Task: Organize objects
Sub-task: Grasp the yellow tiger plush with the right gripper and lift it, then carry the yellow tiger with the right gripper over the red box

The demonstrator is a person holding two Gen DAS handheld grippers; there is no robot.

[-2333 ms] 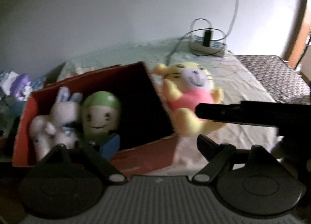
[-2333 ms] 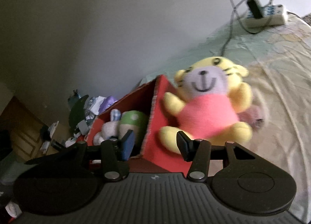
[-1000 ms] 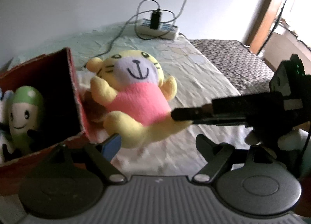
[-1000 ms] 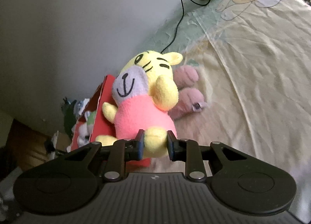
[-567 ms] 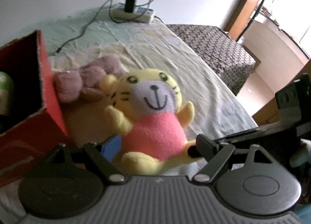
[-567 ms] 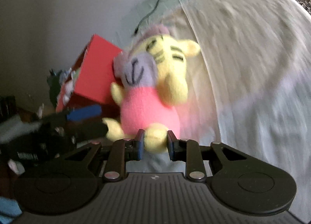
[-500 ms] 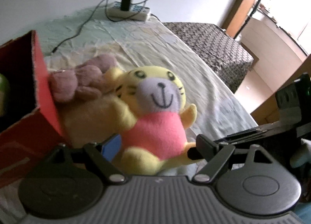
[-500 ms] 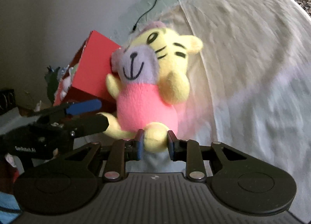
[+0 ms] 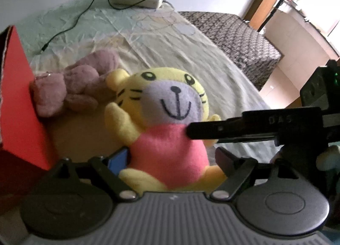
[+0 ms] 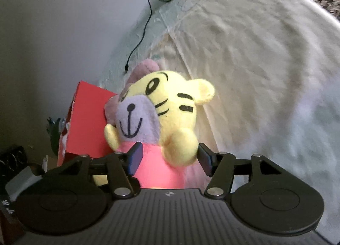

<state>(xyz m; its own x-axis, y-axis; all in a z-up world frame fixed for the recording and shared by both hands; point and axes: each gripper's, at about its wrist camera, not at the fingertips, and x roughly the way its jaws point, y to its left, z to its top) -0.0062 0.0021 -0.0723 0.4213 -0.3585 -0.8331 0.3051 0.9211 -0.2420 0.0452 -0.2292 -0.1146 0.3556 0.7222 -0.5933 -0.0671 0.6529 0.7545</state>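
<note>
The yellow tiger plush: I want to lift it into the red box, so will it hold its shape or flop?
The yellow tiger plush looks soft and stuffed, so it will likely squash under the claws. Its big head may droop if only a leg is pinched. It probably weighs little and should not slip on fleece.

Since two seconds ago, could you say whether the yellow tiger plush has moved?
Yes: the tiger plush has come away from the red box, uncovering the pink plush.

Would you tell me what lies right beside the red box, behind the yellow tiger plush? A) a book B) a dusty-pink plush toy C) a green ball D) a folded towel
B: a dusty-pink plush toy lies against the red box, behind the yellow tiger plush.
</note>
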